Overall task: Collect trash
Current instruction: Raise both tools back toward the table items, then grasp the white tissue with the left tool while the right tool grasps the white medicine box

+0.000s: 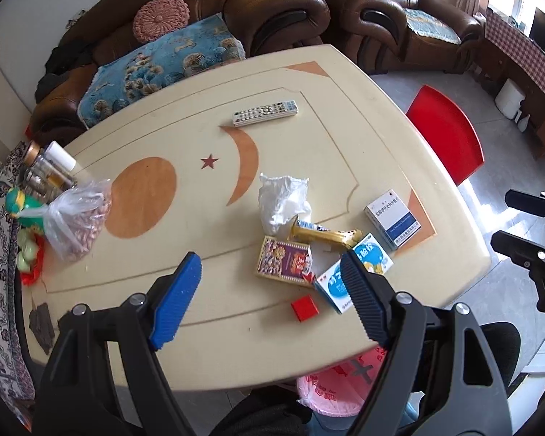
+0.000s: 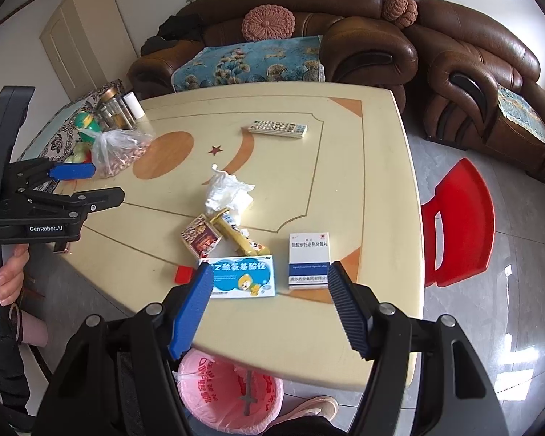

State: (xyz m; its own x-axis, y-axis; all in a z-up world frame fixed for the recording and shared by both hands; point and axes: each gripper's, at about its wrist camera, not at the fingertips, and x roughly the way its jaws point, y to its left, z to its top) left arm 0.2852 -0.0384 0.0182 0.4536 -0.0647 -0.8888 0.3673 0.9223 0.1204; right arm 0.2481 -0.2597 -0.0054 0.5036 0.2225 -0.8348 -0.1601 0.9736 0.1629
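Trash lies near the table's front edge: a crumpled white tissue (image 1: 282, 203) (image 2: 227, 190), a yellow wrapper (image 1: 327, 235) (image 2: 241, 238), a patterned small box (image 1: 284, 261) (image 2: 200, 239), a blue-and-white medicine box (image 1: 348, 276) (image 2: 244, 277), a white-and-blue medicine box (image 1: 392, 218) (image 2: 309, 259) and a small red block (image 1: 304, 309) (image 2: 184, 274). My left gripper (image 1: 272, 287) is open and empty above the front edge; it also shows in the right wrist view (image 2: 87, 183). My right gripper (image 2: 270, 294) is open and empty just before the two medicine boxes.
A bin with a pink bag (image 2: 232, 392) (image 1: 330, 392) stands under the table's front edge. A remote (image 1: 265, 112) lies far on the cream table (image 1: 200, 356). A bag of nuts (image 1: 80, 225), jars and toys sit at the left. A red chair (image 2: 457, 225) and brown sofas (image 2: 345, 36) surround the table.
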